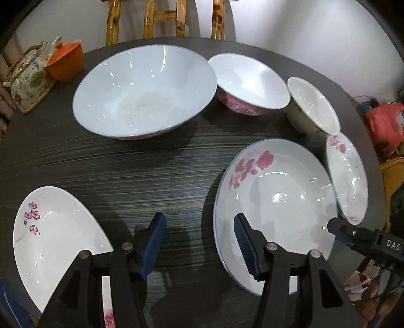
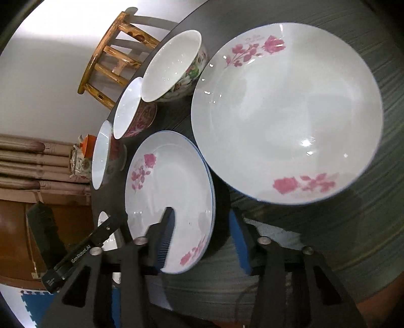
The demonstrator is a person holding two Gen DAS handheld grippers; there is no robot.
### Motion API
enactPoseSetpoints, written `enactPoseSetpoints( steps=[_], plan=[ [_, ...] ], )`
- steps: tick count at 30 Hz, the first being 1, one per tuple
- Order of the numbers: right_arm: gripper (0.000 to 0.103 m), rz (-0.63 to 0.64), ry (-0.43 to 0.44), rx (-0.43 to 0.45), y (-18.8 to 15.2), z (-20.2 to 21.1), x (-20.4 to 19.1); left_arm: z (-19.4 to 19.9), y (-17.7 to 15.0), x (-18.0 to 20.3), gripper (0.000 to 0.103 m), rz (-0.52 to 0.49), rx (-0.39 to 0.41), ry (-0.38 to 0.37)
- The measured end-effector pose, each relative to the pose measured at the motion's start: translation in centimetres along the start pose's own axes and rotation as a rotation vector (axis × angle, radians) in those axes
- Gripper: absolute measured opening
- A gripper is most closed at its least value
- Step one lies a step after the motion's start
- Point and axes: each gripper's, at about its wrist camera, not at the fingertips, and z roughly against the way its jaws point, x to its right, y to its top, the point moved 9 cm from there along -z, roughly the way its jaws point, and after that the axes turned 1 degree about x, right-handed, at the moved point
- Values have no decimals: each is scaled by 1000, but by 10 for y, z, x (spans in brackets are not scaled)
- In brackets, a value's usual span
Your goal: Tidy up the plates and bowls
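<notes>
Three bowls point(image 1: 144, 90) upright, mouths upward

A floral teapot point(image 1: 27, 83) with a handle stands at the far left edge of the dark striped table point(image 1: 141, 171), touching an orange cup point(image 1: 67, 60), with a wooden chair point(image 1: 164, 20) behind and a red bag point(image 1: 386, 126) at right.

Big bowl point(image 1: 144, 90) upright, upper centre, white inside. Pink-patterned bowl point(image 1: 252, 85) just right of it, small bowl point(image 1: 311, 106) further right. Rose plate point(image 1: 275, 209) flat, lower right. Smaller rose plate point(image 1: 347, 176) tilted at right edge. Plum-blossom plate point(image 1: 55, 239) lower left.
</notes>
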Motion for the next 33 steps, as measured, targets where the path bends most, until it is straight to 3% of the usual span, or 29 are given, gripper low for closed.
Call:
enactPoseSetpoints(
  steps=[3,5,6,8,11,22,24,26,29,31,32,33],
  plan=[
    [21,-5,-9,-5,3,-4,1,-4,0,4,57,1,4,-33],
    [18,12,-19,-1,5,-5,0,-5,1,8,42,-7,25,-61],
    [16,17,-24,-1,5,-5,1,-8,1,8,24,-11,11,-61],
    [14,3,-15,-8,6,-6,3,-13,-3,13,15,-5,-20,-113],
    [10,8,-18,-9,8,-6,3,-12,-2,16,16,-24,-4,-102],
    [7,38,2,-6,10,-7,6,-11,-7,8,13,17,-14,-174],
    [7,57,-13,-7,10,-7,4,-12,-6,9,17,8,-31,-167],
    [7,68,-24,-10,10,-8,3,-14,-5,12,30,-9,-42,-152],
    [8,53,-14,-23,10,-10,3,-14,-3,15,30,-34,-20,-129],
    [8,56,-14,-23,11,-12,3,-14,-3,20,29,-29,-4,-163],
    [9,58,-14,-25,11,-12,3,-14,-3,20,22,-24,5,-153],
    [8,63,-13,-30,10,-14,3,-14,-2,17,21,-14,19,-133]
  ],
)
